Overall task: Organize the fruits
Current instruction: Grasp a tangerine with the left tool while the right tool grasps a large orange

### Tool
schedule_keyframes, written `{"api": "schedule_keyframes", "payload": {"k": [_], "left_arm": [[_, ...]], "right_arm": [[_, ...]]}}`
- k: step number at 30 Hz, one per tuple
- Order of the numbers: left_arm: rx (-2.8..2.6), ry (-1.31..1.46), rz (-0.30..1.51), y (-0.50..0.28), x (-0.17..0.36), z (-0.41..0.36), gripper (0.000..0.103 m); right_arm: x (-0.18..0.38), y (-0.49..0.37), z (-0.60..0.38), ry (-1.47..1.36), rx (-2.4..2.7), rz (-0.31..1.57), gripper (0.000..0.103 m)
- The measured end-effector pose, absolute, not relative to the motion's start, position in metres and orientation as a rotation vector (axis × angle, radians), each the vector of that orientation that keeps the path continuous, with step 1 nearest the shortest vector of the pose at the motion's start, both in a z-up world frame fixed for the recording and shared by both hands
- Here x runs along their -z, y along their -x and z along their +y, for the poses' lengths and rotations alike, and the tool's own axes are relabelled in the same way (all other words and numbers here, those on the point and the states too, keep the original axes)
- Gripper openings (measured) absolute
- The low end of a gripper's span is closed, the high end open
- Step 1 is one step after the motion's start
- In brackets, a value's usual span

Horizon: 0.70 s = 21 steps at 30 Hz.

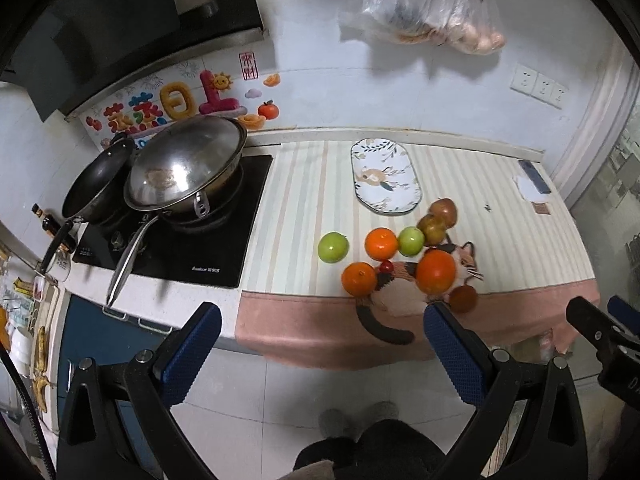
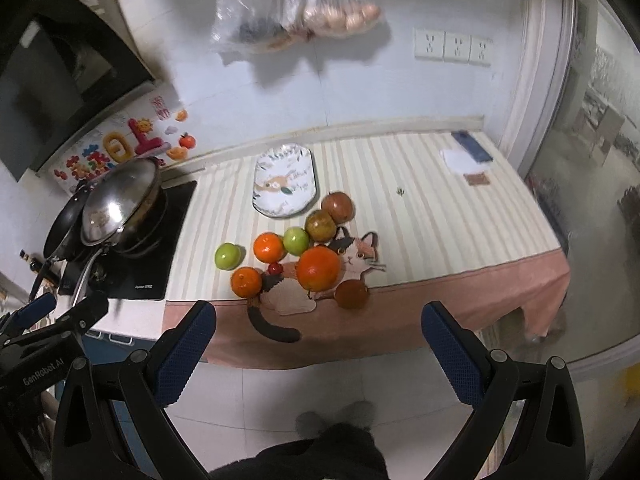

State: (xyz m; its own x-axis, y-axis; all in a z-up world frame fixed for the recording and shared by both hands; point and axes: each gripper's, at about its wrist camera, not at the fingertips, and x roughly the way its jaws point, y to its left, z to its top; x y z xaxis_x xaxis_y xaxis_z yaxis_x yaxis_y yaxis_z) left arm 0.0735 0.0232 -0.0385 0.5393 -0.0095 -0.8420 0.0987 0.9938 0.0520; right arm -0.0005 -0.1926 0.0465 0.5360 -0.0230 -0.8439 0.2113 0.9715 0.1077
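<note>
While both grippers are held off the worktop's front edge, the left gripper (image 1: 322, 346) and right gripper (image 2: 318, 344) are seen with jaws spread wide, nothing grasped. Fruits are clustered on the striped cloth (image 2: 420, 200) near the front edge: a big orange (image 2: 318, 269), two smaller oranges (image 2: 269, 247), two green apples (image 2: 227, 256), two reddish-brown fruits (image 2: 337, 207), a cherry tomato (image 2: 274, 268). An empty oval plate (image 2: 285, 186) is set behind them, towards the back edge. A lidded wok (image 1: 188, 164) is seen on the stove at the left end.
</note>
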Motion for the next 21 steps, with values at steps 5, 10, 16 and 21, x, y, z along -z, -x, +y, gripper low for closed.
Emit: {"api": "schedule_keyframes", "payload": {"k": [5,10,16,21], "left_arm": [[0.065,-0.027,1.163,-0.122,0.089,0.030,0.103],[0.038,0.040,1.324,-0.175,0.152,0.019,0.101],[-0.012,0.088,1.480,-0.230,0.222,0.000,0.092],[-0.020,0.115,1.603,-0.253,0.273,-0.012,0.091]], "right_arm": [[0.016,-0.057,-0.210,-0.279,0.123,1.124,0.103],[0.095,-0.132,-0.234,-0.391,0.056,1.267,0.103],[0.179,-0.215,-0.244,-0.382,-0.020,1.471,0.103],[0.235,-0.248,-0.238,-0.338,-0.044,1.619,0.103]]}}
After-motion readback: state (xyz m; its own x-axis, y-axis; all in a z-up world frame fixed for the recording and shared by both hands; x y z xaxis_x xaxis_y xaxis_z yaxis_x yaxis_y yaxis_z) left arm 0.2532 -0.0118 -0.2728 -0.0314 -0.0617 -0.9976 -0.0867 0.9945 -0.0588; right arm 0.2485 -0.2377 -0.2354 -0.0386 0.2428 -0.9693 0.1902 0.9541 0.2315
